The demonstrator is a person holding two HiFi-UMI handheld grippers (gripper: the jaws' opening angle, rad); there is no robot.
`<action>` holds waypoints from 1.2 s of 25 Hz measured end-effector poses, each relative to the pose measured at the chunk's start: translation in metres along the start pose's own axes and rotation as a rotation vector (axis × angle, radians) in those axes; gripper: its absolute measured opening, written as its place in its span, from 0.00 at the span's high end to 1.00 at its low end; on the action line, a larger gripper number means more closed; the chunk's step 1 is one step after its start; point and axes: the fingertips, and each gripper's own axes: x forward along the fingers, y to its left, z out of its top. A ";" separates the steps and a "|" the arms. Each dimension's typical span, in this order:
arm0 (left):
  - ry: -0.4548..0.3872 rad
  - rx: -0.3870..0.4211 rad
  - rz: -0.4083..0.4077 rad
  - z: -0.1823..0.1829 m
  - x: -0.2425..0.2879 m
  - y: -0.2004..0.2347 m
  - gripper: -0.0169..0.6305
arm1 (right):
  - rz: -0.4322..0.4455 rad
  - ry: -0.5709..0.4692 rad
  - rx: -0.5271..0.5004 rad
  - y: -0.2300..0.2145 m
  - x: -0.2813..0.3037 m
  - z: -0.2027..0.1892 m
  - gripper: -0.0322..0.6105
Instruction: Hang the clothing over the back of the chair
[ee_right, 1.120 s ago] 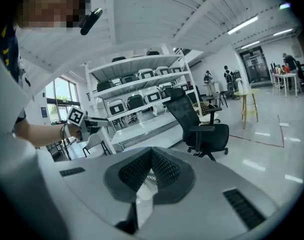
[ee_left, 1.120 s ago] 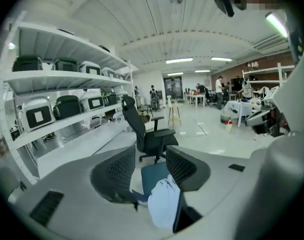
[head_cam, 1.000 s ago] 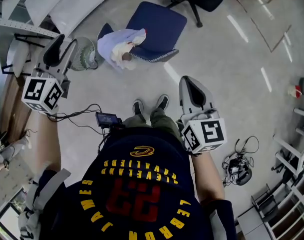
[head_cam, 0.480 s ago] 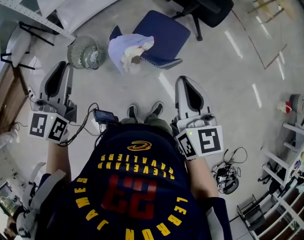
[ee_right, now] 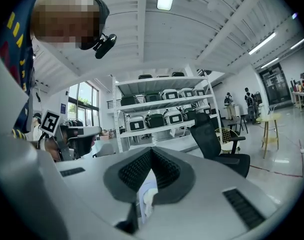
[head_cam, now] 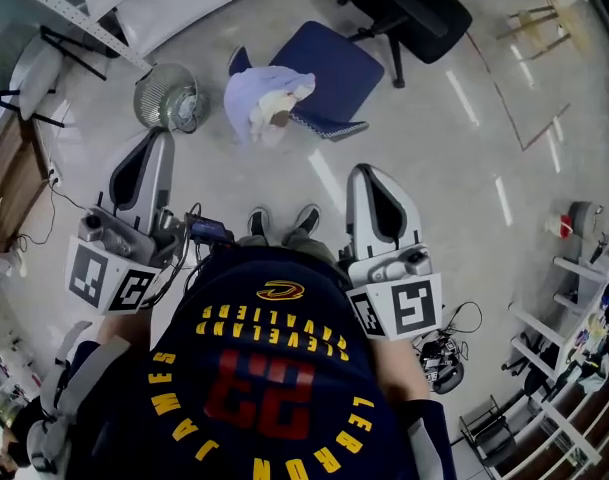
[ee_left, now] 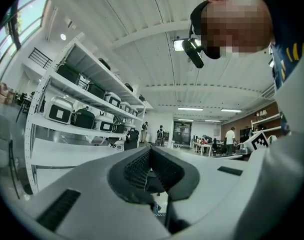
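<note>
1. Your left hand-held gripper [head_cam: 154, 148] has just been closing, and its jaws now meet on nothing. Your right hand-held gripper [head_cam: 372, 176] is also pinched together and empty. Both are close to your chest, well apart from the garment.
2. By your shoes [head_cam: 306, 218], a cable [head_cam: 209, 232] trails on the floor beside your left foot. A careless step forward could snag it.
3. Beyond that is bare floor, straight ahead and to the right. This is your widest room for an approach.
4. The fan [head_cam: 171, 103] stands just left of the chair [head_cam: 329, 63]. A wide swing of your left arm would likely knock it.
5. The clothing [head_cam: 266, 98] sits bunched at the chair's near-left edge, with part of it hanging off. Because it is heaped rather than spread, a nudge to the chair could probably slide it down.
6. The black office chair [head_cam: 414, 8] closes off the far side.
</note>
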 end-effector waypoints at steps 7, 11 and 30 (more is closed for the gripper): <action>0.007 0.004 -0.020 0.000 0.005 -0.007 0.97 | 0.006 -0.006 -0.002 0.006 0.000 0.003 0.95; 0.004 0.004 -0.014 0.006 0.007 -0.003 0.97 | 0.005 -0.012 -0.005 0.006 0.001 0.008 0.95; 0.006 -0.017 0.021 -0.003 -0.002 0.007 0.97 | 0.019 0.009 0.001 0.014 -0.005 -0.006 0.95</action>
